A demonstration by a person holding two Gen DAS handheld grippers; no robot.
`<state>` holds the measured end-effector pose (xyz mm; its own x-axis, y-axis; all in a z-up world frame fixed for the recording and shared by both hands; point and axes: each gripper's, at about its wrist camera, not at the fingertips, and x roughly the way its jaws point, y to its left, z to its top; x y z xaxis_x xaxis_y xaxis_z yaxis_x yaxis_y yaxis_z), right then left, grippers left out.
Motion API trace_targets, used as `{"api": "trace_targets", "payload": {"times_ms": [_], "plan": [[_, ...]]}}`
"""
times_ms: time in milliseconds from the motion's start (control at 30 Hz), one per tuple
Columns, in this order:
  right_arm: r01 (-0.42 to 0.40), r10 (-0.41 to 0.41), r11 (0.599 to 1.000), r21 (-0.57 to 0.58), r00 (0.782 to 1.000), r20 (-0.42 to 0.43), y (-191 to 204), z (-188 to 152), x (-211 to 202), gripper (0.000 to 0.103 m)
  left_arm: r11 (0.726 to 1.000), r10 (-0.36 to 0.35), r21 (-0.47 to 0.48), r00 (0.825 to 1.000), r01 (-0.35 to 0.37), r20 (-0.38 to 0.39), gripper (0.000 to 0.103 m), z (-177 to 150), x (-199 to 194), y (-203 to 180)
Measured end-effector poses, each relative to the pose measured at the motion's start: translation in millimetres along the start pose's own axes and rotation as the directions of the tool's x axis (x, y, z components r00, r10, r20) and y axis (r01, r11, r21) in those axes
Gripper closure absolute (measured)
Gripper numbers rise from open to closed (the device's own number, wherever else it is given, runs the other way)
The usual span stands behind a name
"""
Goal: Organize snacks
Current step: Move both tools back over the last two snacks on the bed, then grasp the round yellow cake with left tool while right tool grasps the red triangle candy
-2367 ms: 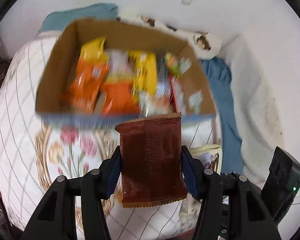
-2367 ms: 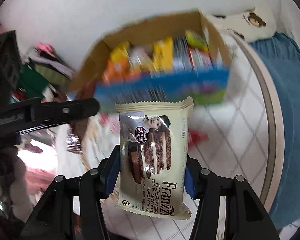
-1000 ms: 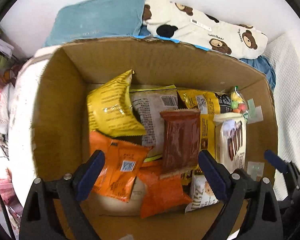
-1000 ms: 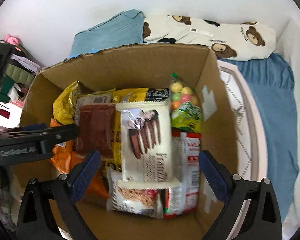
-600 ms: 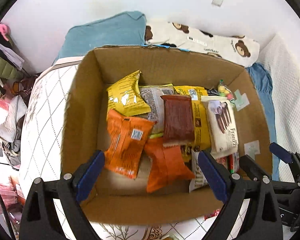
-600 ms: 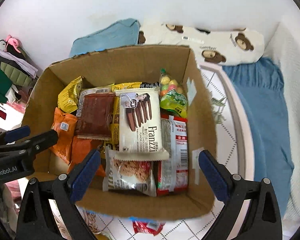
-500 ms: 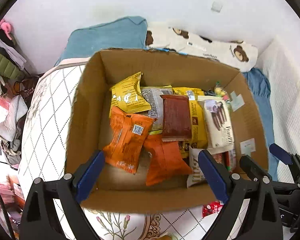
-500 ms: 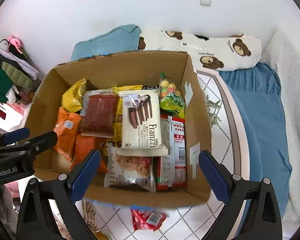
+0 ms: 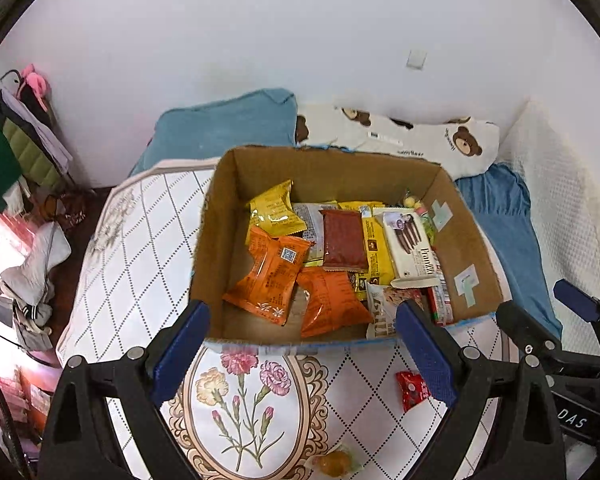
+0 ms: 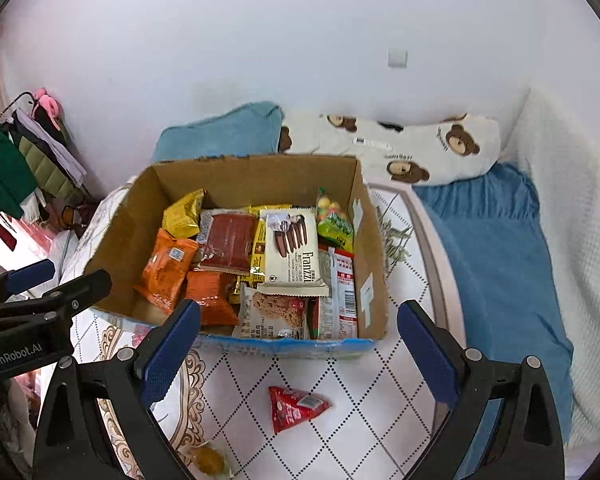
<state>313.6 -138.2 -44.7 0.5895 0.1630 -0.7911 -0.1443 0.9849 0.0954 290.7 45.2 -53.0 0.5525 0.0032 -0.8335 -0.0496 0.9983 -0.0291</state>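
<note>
Left gripper (image 9: 302, 354): jaws spread wide, nothing between the blue pads (image 9: 182, 346), angled downward.
Right gripper (image 10: 298, 350): jaws likewise wide and empty, probably level with the left one, just beside it.

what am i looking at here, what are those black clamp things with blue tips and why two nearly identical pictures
Those are two handheld grippers, one in each of a person's hands, each with a fisheye camera looking along its blue-padded fingers. One picture comes from the left gripper, the other from the right gripper. Both are open and hold nothing. Ahead, a cardboard box full of snack packets sits on a quilted bedspread. A red triangular packet and a small orange sweet lie outside the box.
</note>
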Motion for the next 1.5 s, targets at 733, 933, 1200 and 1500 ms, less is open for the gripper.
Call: {"api": "trace_targets", "payload": {"times_ms": [733, 933, 1200, 1500], "plan": [[-0.193, 0.227, 0.954, 0.231, 0.965, -0.133, -39.5, -75.2, 29.4, 0.035, 0.999, 0.045, -0.023, 0.996, -0.047, -0.073, 0.008, -67.1, -3.1, 2.6], [-0.149, 0.262, 0.915, 0.375, 0.926, -0.273, -56.7, -114.0, 110.4, 0.034, 0.999, 0.016, -0.039, 0.944, -0.031, -0.33, 0.008, -118.9, 63.4, 8.0], [-0.148, 0.257, 0.935, 0.323, 0.91, -0.326, -40.0, -129.8, 157.4, 0.052, 0.99, -0.089, -0.139, 0.855, 0.02, -0.511, 0.008, -165.1, 107.4, 13.7], [-0.19, 0.214, 0.977, 0.1, 0.882, -0.421, -13.3, -181.4, 113.8, 0.053, 0.976, -0.192, -0.193, 0.817, 0.1, -0.545, 0.036, -182.1, 120.6, -4.6]]}}
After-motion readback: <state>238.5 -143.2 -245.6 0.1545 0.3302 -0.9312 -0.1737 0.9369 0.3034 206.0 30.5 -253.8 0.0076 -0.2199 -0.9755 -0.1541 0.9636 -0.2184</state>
